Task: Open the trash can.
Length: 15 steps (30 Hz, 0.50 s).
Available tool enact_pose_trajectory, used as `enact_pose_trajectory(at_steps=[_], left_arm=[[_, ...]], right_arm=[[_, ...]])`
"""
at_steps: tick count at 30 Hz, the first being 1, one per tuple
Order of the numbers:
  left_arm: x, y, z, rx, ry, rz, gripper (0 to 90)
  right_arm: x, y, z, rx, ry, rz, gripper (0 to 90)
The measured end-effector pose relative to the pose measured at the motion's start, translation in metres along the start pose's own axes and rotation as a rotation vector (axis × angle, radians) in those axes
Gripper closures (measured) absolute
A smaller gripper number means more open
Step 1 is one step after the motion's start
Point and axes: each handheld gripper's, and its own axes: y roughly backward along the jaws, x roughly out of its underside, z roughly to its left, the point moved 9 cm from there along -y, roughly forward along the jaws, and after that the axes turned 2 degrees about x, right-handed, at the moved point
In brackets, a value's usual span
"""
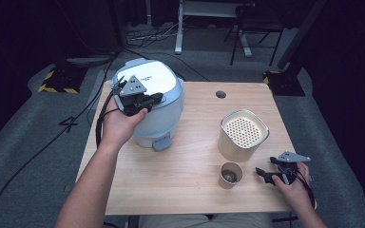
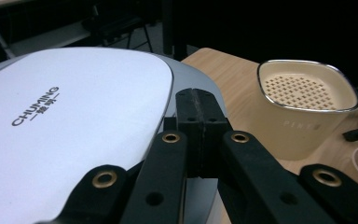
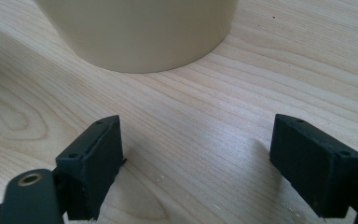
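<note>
A white and pale-blue cooker [image 1: 158,102] marked CHUMING [image 2: 74,126] stands at the table's back left, lid down. My left gripper [image 1: 156,99] [image 2: 196,98] is over the right part of that lid, its jaws pressed together with nothing between them. A cream pot [image 1: 242,135] [image 2: 303,112] with a perforated insert stands right of centre. In front of it is a paper cup [image 1: 230,175] with something brown inside. My right gripper [image 1: 262,174] [image 3: 196,154] rests low on the wood just right of the cup, jaws wide apart and empty, pointing at the base of the cream pot [image 3: 140,32].
The wooden table [image 1: 190,142] has a round cable hole [image 1: 221,94] at the back. A grey latch [image 1: 162,142] sticks out from the cooker's front. A cable trails off the table's left edge from the left gripper. Chairs and stands are on the floor beyond.
</note>
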Motion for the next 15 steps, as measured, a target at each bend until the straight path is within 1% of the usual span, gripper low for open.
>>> enact_pose_trajectory(at_steps=[2, 5, 8, 11, 12, 14, 15], left_arm=[[-0.0001, 0.0000, -0.0011, -0.014, -0.007, 0.014, 90.0], [0.0003, -0.0005, -0.0024, -0.024, -0.020, 0.030, 90.0], [0.0014, -0.0009, -0.0036, -0.028, -0.043, 0.021, 90.0], [0.0028, -0.0003, -0.0025, -0.023, -0.028, 0.017, 90.0], [0.0028, -0.0001, -0.0033, -0.005, -0.012, 0.010, 90.0], [0.0026, 0.0006, -0.0048, 0.011, 0.003, -0.002, 89.9], [0.0026, 0.0006, -0.0069, 0.024, 0.012, -0.005, 87.9]], right_arm=[[0.0000, 0.0000, -0.0001, 0.002, 0.000, 0.000, 17.3], [0.0001, 0.0001, -0.0002, 0.007, 0.001, 0.001, 17.3], [0.0001, 0.0002, -0.0002, 0.007, 0.001, 0.001, 17.3], [0.0001, 0.0002, -0.0002, 0.008, 0.000, 0.002, 17.3], [0.0001, 0.0002, -0.0001, 0.008, -0.001, 0.001, 17.4], [0.0001, 0.0002, -0.0001, 0.008, -0.001, 0.002, 17.4], [0.0001, 0.0002, -0.0001, 0.008, -0.001, 0.002, 17.4]])
